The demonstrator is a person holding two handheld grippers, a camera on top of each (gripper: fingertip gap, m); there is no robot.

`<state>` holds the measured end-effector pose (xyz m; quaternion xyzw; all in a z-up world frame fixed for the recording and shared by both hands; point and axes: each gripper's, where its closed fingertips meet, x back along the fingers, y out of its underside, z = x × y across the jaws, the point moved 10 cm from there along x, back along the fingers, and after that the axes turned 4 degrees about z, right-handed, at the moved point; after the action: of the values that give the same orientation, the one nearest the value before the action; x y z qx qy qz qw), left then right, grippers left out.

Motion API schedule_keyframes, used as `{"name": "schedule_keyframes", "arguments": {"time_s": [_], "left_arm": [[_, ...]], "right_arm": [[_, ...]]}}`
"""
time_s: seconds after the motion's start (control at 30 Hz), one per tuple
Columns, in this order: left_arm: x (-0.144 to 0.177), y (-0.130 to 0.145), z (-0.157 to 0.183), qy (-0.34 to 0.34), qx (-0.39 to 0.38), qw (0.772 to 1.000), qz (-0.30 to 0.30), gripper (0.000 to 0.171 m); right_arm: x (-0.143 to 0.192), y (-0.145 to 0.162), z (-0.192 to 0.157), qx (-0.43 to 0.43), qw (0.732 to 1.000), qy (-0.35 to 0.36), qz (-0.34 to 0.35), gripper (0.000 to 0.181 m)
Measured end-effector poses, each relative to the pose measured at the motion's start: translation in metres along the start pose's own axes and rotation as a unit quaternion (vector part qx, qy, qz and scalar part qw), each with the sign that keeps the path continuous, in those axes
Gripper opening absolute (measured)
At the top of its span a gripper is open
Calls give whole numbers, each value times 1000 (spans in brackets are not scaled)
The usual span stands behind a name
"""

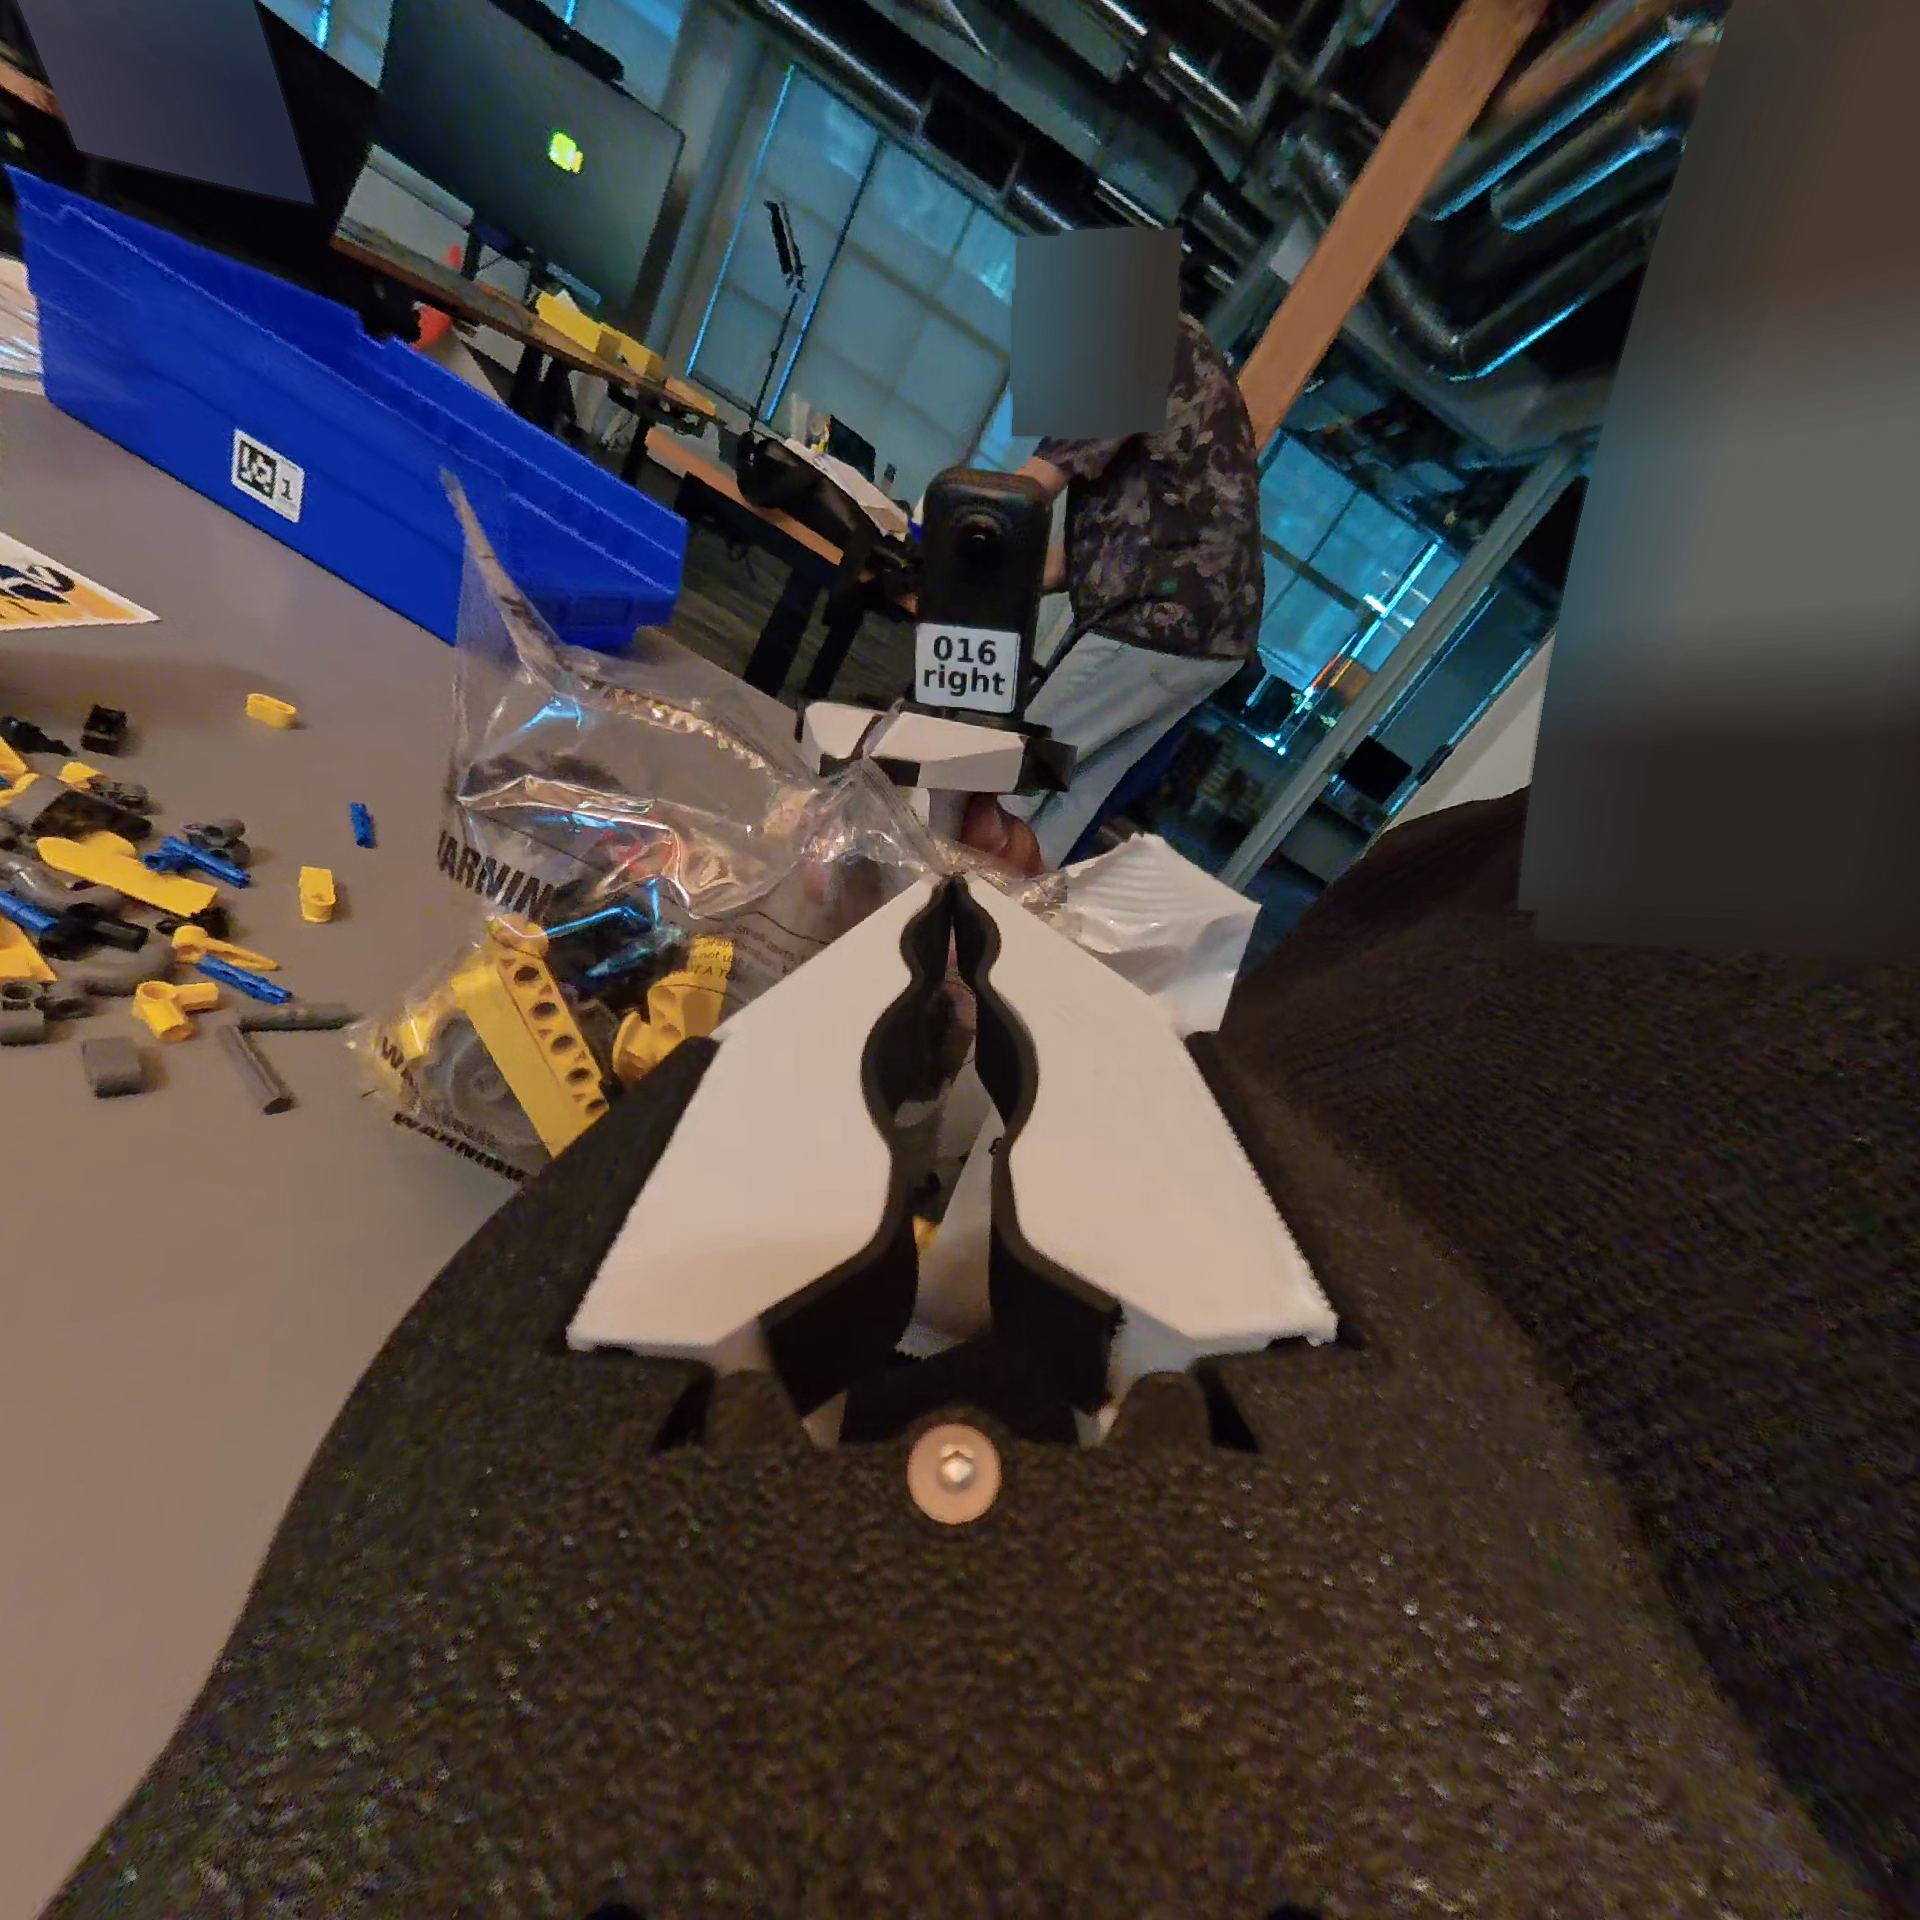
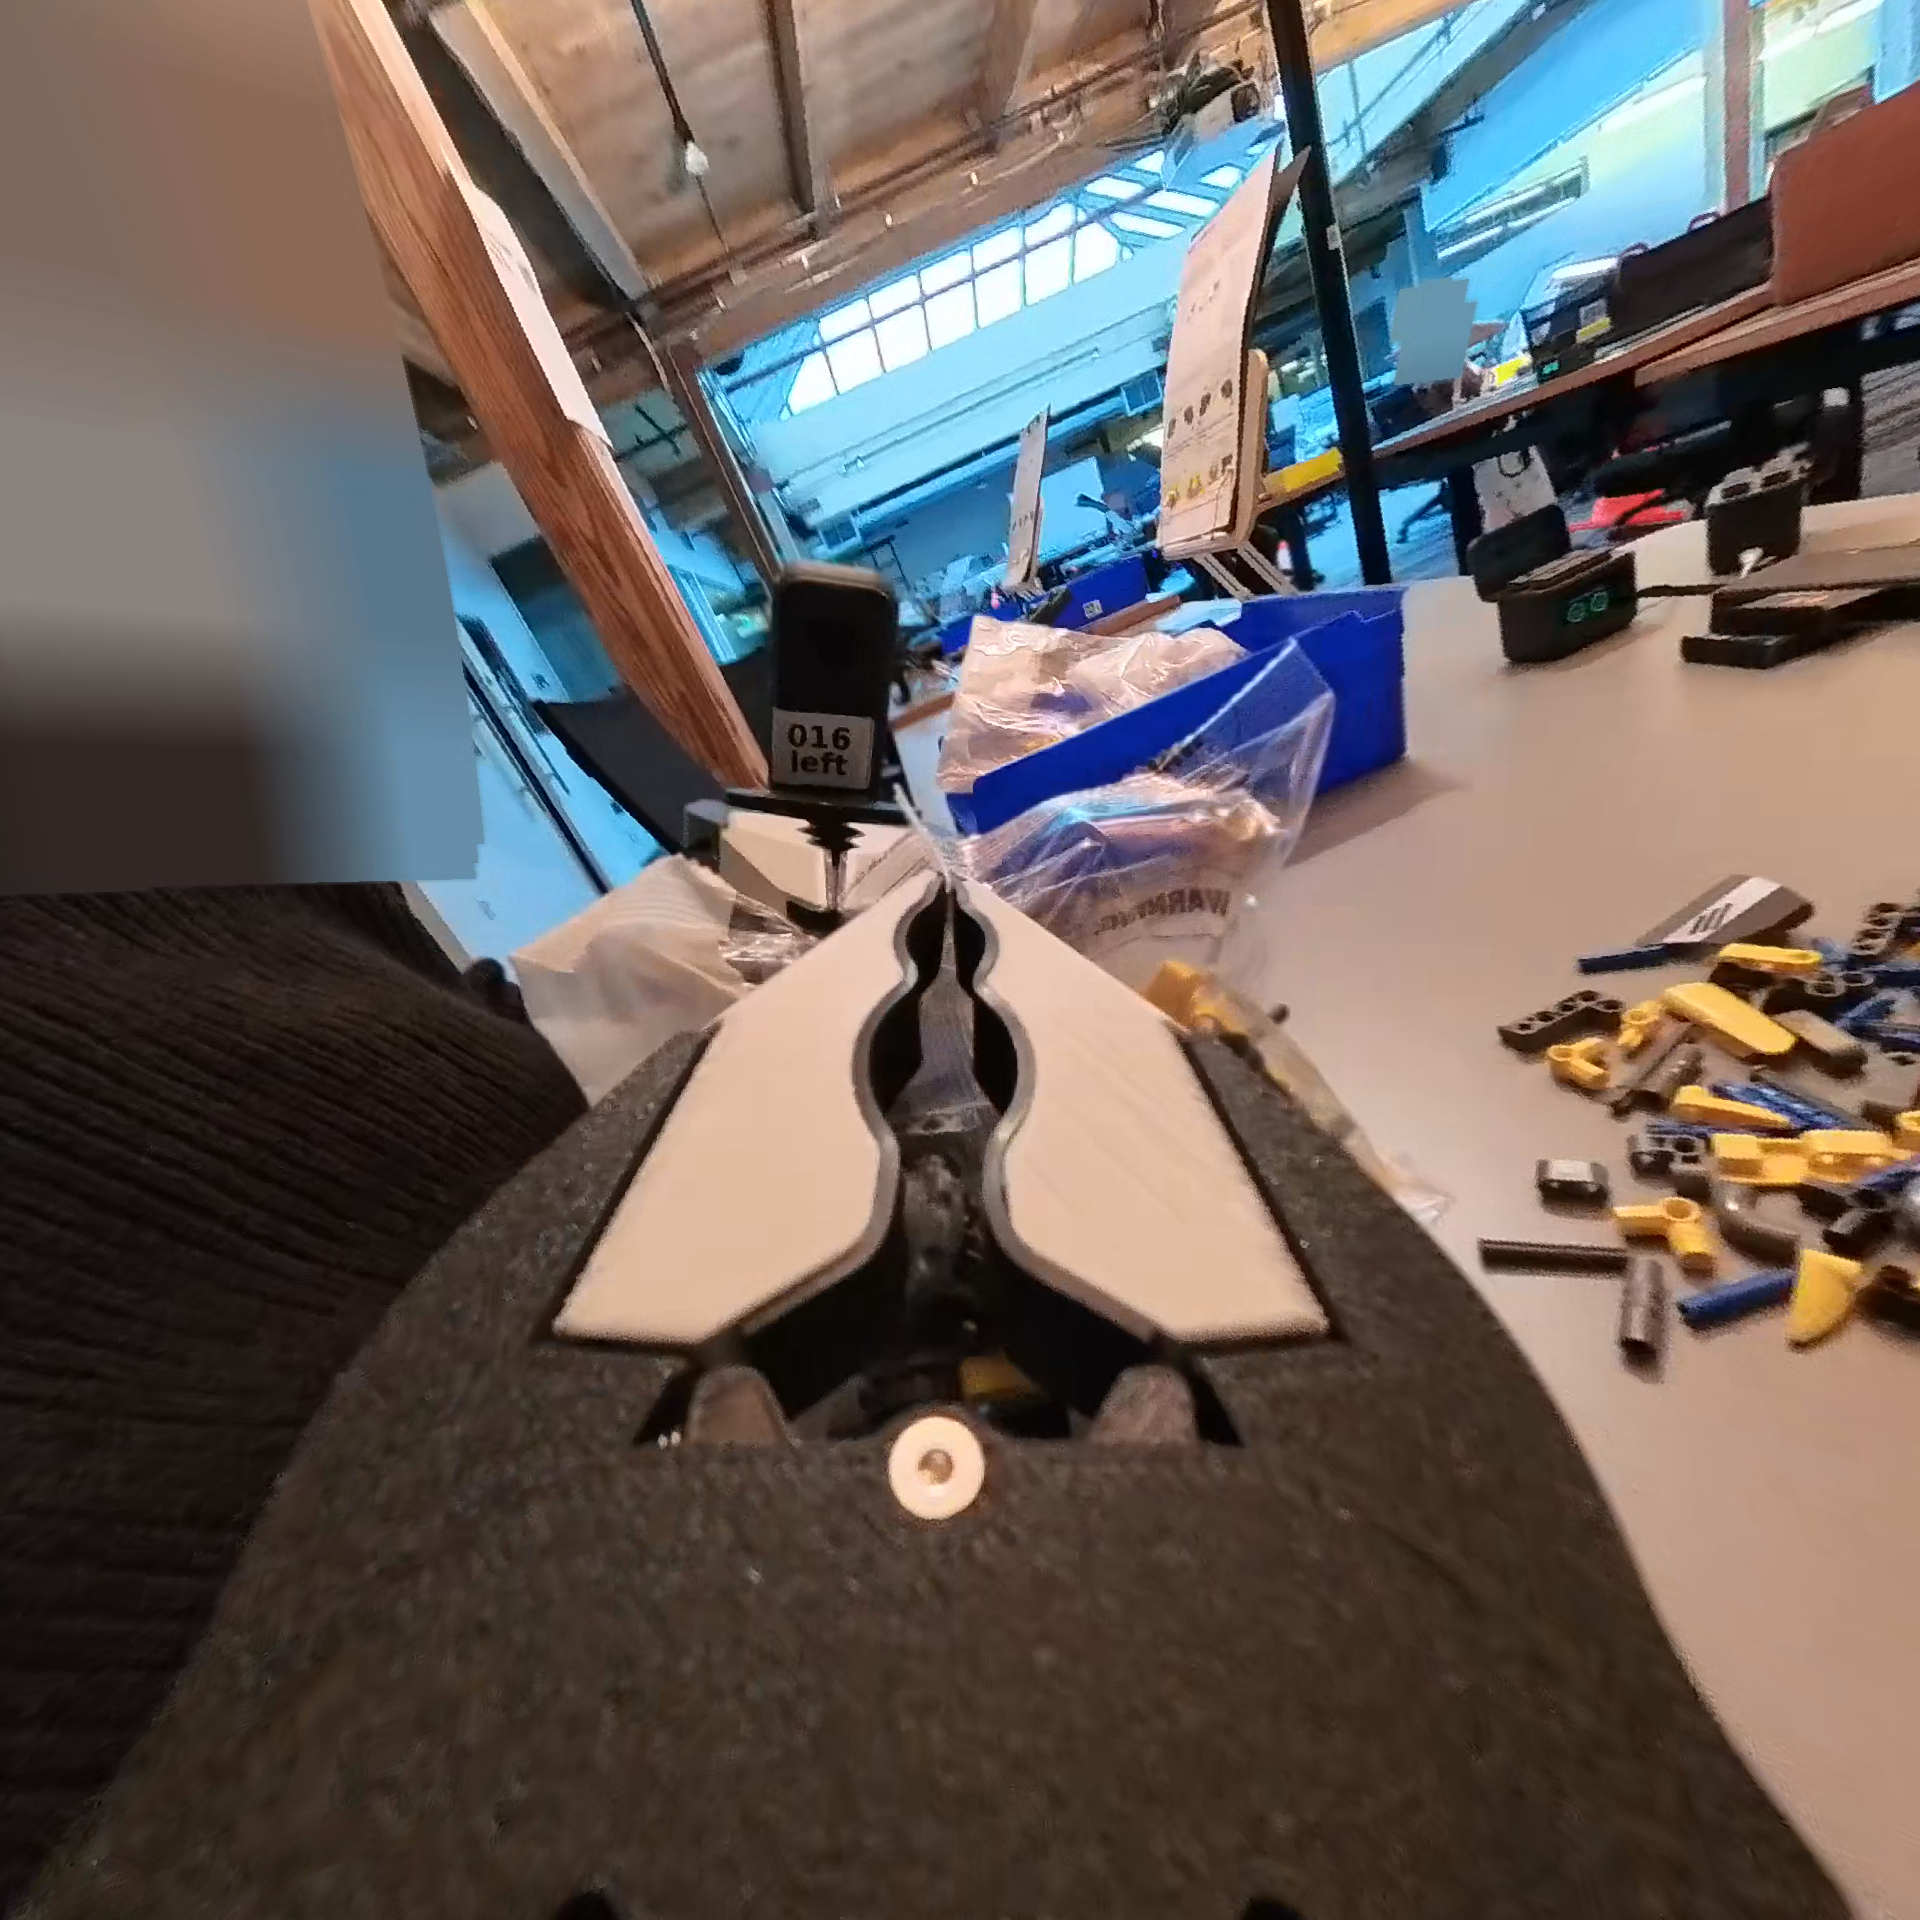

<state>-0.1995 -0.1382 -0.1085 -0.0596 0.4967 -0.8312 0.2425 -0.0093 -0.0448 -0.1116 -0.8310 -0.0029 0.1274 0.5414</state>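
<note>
A clear plastic bag (image 1: pixel 623 831) of yellow, blue and black building-toy parts hangs between my two grippers, its lower end resting on the grey table (image 1: pixel 208 1247). My left gripper (image 1: pixel 951 885) is shut, pinching the bag's thin upper film at the fingertips. My right gripper (image 2: pixel 945 885) is also shut on the bag's film (image 2: pixel 1143 831). In the left wrist view the right gripper (image 1: pixel 842 758) shows just beyond, clamping the same film. In the right wrist view the left gripper (image 2: pixel 821 878) sits close to the left of my tips. A yellow holed beam (image 1: pixel 530 1029) lies inside the bag.
A pile of loose small parts (image 1: pixel 104 883) lies on the table, also in the right wrist view (image 2: pixel 1766 1091). A blue bin (image 1: pixel 312 416) stands behind, holding more bags (image 2: pixel 1060 675). Crumpled white material (image 1: pixel 1153 914) lies by the grippers. Black devices (image 2: pixel 1558 613) sit far right. A person stands beyond the table. Less than 4 cm separates the two grippers' tips.
</note>
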Motion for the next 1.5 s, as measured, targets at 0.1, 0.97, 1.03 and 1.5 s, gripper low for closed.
{"name": "schedule_keyframes", "arguments": {"time_s": [0.1, 0.97, 1.03, 1.5], "left_arm": [[0, -1, 0, -6, -7, 1000, -4, 0], [-14, 0, 0, -10, -4, 999, -50, 0], [-11, -3, -3, -5, 21, 999, -37, 0], [-14, -19, -5, -56, 38, 997, -21, 27]], "right_arm": [[-1, 2, 1, -7, 1000, -1, 9, 0], [-10, -20, -29, 295, 943, 70, -140, 0], [-10, -22, -29, 291, 946, 76, -123, 0], [-27, -16, -41, 385, 907, 120, -120, 0]]}}
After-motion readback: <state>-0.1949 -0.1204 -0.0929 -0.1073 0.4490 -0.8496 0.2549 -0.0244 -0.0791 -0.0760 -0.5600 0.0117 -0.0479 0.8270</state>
